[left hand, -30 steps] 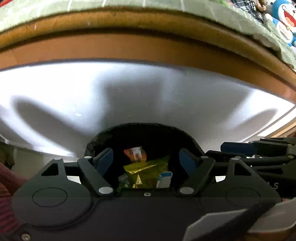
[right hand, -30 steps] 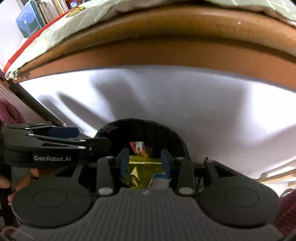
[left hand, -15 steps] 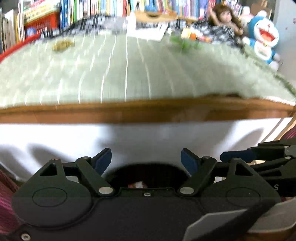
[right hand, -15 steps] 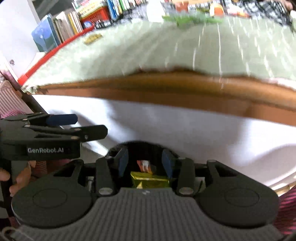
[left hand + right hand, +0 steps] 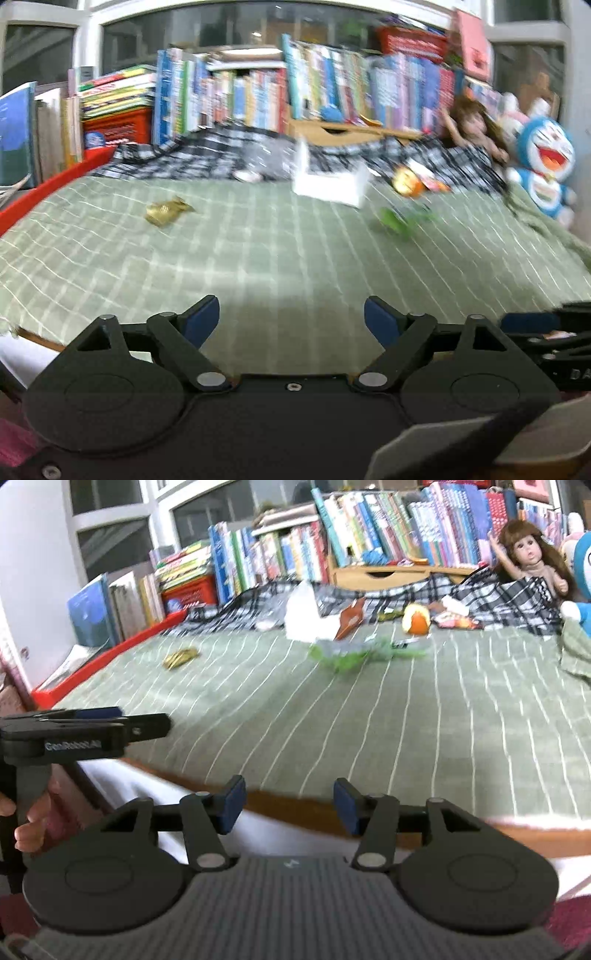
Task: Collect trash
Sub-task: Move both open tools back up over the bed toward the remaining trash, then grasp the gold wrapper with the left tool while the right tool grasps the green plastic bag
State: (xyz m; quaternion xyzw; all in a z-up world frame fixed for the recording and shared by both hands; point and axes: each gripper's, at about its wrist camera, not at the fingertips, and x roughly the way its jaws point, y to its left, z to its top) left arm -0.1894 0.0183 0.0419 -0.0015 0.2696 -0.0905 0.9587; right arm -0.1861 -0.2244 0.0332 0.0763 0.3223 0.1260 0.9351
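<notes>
Both my left gripper (image 5: pixel 291 317) and right gripper (image 5: pixel 289 805) are opening, nothing between them. Crumpled gold foil wrapper (image 5: pixel 167 211), frame upper left on the green striped bedspread (image 5: pixel 277 258): judged light, crushable; pinch its raised fold.

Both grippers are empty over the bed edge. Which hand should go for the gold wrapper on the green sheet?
Probably the left. The gold wrapper lies far left on the green sheet, on the left gripper side. The right gripper sits further right. Both jaws are opening, nothing between them.
</notes>
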